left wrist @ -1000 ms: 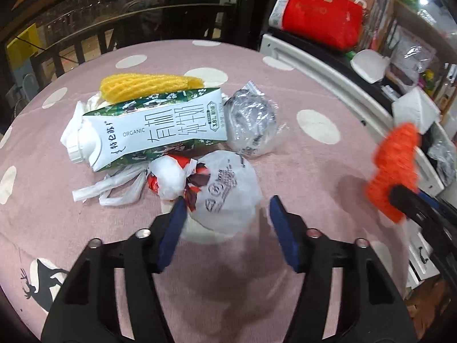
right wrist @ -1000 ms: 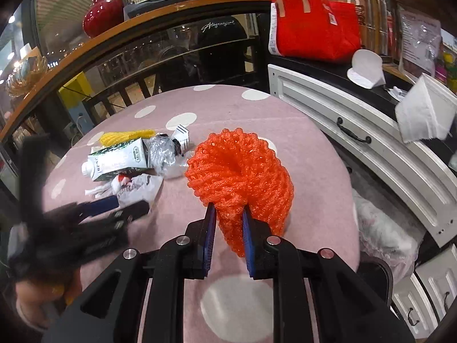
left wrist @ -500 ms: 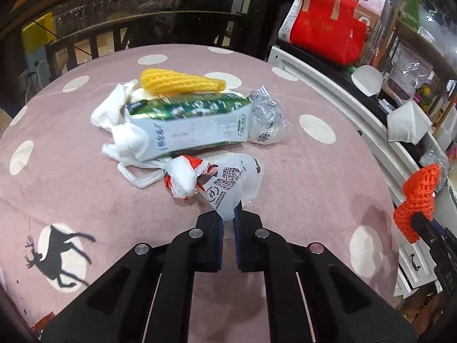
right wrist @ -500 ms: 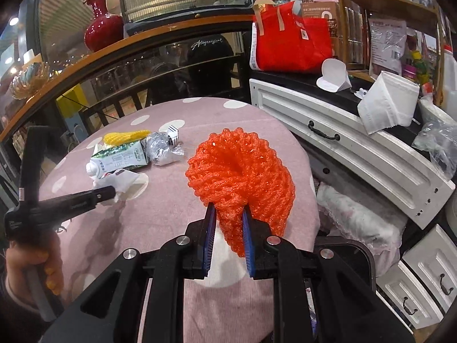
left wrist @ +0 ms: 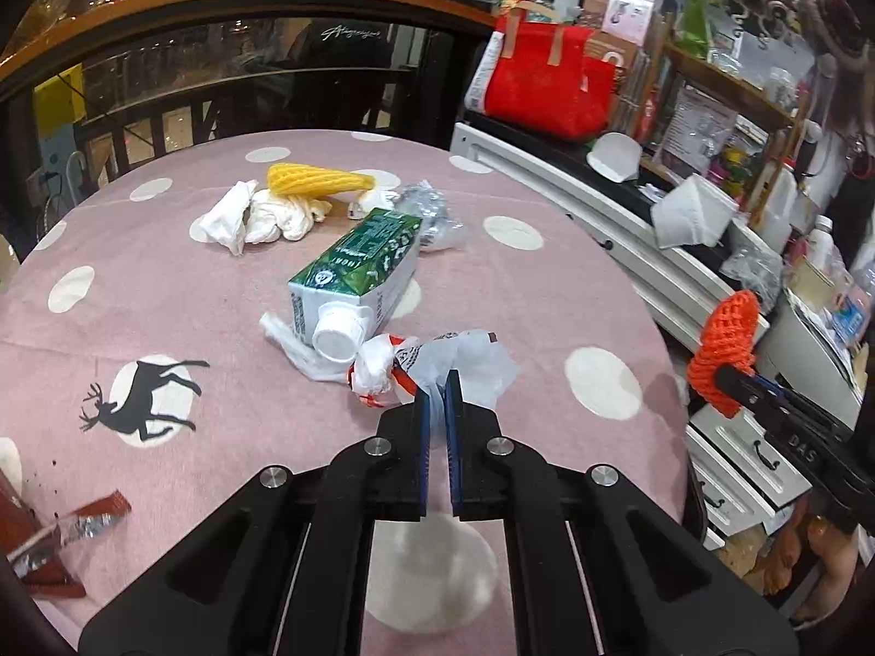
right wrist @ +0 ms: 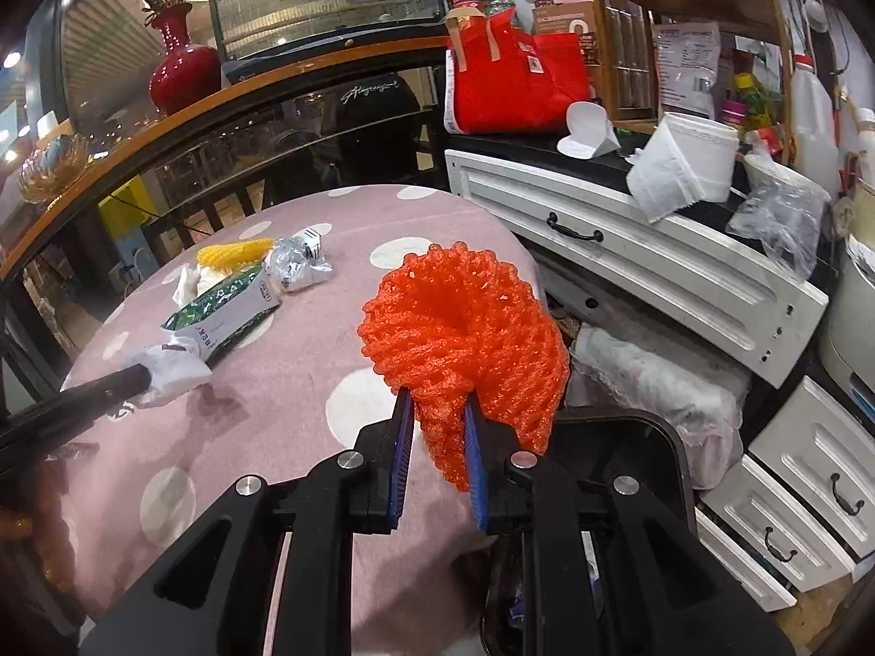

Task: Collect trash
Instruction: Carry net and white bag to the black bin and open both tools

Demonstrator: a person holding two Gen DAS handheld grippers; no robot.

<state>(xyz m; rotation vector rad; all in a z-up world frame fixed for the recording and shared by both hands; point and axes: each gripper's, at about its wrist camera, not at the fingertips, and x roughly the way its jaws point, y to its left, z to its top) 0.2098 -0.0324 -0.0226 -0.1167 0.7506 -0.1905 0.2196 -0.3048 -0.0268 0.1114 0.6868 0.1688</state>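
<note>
My left gripper [left wrist: 436, 382] is shut on a white plastic bag [left wrist: 465, 361] with red print, near the table's front edge; the bag also shows in the right wrist view [right wrist: 172, 366]. A green and white milk carton [left wrist: 355, 273] lies tipped against the bag's handles. My right gripper [right wrist: 437, 410] is shut on an orange foam net [right wrist: 465, 328], held past the table's right edge above a black bin [right wrist: 618, 448]. The net also shows in the left wrist view [left wrist: 724, 350].
On the pink dotted table [left wrist: 164, 284] lie a yellow foam net [left wrist: 317, 180], crumpled white tissues [left wrist: 262, 216], a clear crumpled wrapper [left wrist: 437, 218] and a red wrapper [left wrist: 71, 525] at the front left. A white drawer cabinet [right wrist: 629, 268] stands to the right.
My left gripper closed on the white bag and pulled it back, dragging the carton round. My right gripper carried the orange net right, off the table edge over the bin.
</note>
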